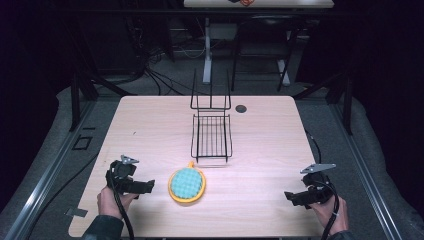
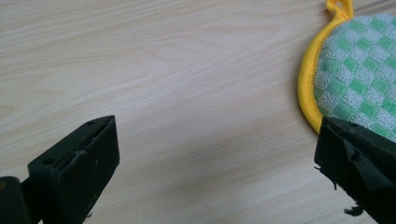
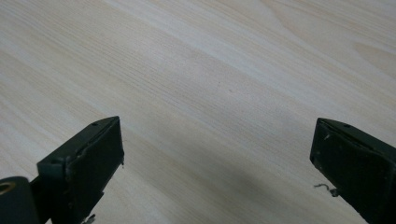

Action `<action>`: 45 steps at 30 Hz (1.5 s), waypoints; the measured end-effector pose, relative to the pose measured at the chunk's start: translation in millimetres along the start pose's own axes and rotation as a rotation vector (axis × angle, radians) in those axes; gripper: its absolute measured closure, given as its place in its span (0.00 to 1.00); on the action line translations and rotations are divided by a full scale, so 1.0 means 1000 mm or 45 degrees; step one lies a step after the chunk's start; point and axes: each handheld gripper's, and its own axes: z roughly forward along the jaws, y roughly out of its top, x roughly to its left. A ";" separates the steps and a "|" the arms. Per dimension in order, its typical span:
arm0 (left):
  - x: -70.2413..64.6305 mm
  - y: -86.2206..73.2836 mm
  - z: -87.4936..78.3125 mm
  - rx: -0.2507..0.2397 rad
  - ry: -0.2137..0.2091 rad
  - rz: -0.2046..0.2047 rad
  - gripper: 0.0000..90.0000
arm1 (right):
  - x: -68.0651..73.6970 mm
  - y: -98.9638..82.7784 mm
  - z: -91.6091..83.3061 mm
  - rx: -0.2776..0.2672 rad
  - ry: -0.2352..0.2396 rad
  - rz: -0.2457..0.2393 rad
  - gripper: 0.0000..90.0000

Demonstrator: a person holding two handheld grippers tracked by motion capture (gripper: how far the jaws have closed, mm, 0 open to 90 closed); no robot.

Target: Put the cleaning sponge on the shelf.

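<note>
A round pot holder (image 1: 187, 184) with a green-and-white check and a yellow rim lies flat on the wooden table (image 1: 260, 145), its yellow loop pointing away from me. My left gripper (image 1: 148, 186) sits just left of it, low over the table, jaws wide open with bare wood between them. In the left gripper view the pot holder (image 2: 359, 79) lies at the upper right, beside the right-hand jaw. My right gripper (image 1: 290, 196) rests near the front right of the table, open, with bare wood between its jaws (image 3: 215, 140).
A black wire rack (image 1: 211, 135) stands in the middle of the table behind the pot holder, its tall back frame toward the far edge. A small dark round disc (image 1: 241, 108) lies near the far edge. Cables trail from both grippers.
</note>
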 end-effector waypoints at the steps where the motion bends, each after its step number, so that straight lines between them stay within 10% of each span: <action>1: 0.001 0.000 0.000 -0.004 -0.004 -0.007 0.00 | 0.000 0.000 -0.001 -0.002 0.001 -0.001 0.03; 13: -0.007 0.005 0.001 -0.024 -0.058 0.014 0.00 | 0.002 0.000 0.004 0.037 0.017 -0.024 0.04; 35: -0.068 0.034 0.024 -0.038 -0.218 0.157 0.01 | 0.004 0.003 0.008 0.037 0.023 -0.052 0.05; 45: -0.068 0.033 0.043 0.019 -0.244 0.134 0.33 | 0.007 0.004 0.008 0.036 0.036 -0.052 0.06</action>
